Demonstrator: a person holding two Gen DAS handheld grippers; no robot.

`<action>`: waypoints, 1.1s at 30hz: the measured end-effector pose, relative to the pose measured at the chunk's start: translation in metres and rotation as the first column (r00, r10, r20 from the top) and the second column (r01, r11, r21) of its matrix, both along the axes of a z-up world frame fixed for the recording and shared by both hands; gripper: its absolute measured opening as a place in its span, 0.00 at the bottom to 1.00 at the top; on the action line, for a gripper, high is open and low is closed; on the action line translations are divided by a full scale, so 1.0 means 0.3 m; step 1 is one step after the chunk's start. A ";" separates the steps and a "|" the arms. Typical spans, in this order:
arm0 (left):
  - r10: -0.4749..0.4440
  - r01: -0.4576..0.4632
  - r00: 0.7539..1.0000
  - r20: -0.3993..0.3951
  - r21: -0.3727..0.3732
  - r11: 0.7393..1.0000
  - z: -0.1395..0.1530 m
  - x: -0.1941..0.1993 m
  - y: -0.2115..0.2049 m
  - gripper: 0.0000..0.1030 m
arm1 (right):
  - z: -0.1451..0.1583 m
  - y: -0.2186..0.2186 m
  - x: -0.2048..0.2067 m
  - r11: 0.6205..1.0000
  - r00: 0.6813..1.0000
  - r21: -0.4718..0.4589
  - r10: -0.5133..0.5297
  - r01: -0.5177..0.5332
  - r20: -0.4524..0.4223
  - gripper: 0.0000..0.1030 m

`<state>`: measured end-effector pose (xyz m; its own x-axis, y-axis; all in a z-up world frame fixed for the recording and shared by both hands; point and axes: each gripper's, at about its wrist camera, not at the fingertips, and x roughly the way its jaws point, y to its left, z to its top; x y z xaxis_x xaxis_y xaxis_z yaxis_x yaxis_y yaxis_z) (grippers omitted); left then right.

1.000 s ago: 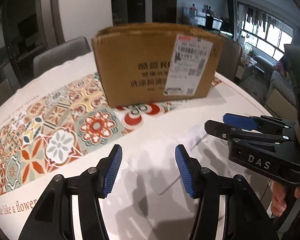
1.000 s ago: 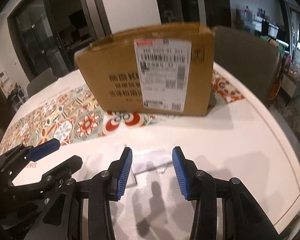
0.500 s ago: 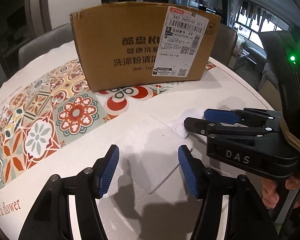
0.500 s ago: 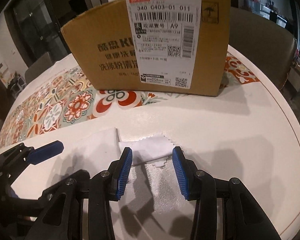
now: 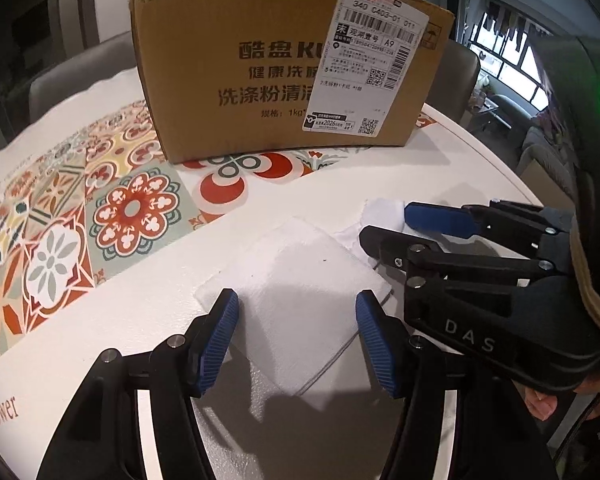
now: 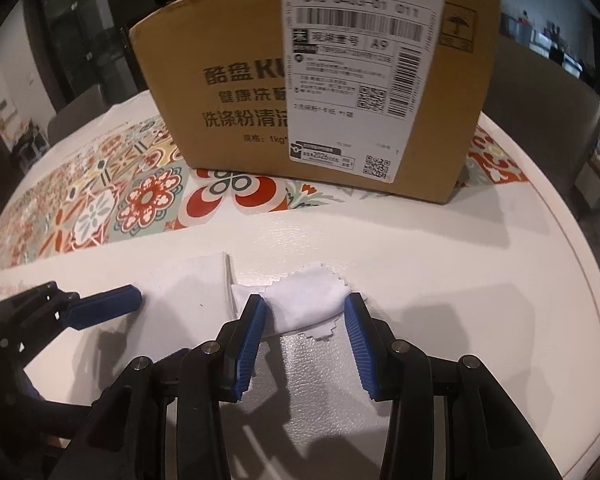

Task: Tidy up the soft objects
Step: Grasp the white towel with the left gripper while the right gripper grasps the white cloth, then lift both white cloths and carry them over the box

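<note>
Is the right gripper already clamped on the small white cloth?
No. The right gripper straddles the small white cloth with jaws open.

We look from each wrist, close and steeply down onto the counter (image 5: 440, 168); both views share the cardboard box (image 5: 268, 72) at top and white cloths (image 6: 308, 300) below.

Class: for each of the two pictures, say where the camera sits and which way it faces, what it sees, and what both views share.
Left wrist: on the left gripper, facing forward and down at a folded cloth; own open jaws, the right gripper and fingers show.
Right wrist: on the right gripper, facing forward and down at a crumpled cloth; own open jaws and the left gripper show.
Shared: box, patterned mat, table, both cloths.
</note>
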<state>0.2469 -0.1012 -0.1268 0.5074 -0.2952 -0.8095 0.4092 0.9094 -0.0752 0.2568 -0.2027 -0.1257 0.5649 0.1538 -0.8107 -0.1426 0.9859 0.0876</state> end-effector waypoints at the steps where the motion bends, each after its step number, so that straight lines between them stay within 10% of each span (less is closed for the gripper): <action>1: -0.002 0.002 1.000 0.006 0.005 1.000 -0.001 -0.001 -0.002 0.57 | -0.001 0.006 0.001 1.000 1.000 -0.014 0.007 -0.007 0.005 0.40; 12: 0.004 -0.004 0.999 0.037 -0.018 1.000 0.004 -0.003 0.013 0.11 | 0.004 0.032 -0.018 0.999 0.998 -0.019 0.051 -0.050 0.040 0.13; 33: 0.097 -0.082 0.979 0.181 -0.088 0.993 0.159 -0.049 0.069 0.09 | 0.110 -0.013 -0.079 0.998 0.991 0.049 -0.041 0.035 0.127 0.13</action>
<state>0.2322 -0.0805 -0.0790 0.6731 -0.3014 -0.6753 0.3400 0.9371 -0.0794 0.2330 -0.2066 -0.0927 0.6699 0.1655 -0.7238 -0.1177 0.9862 0.1166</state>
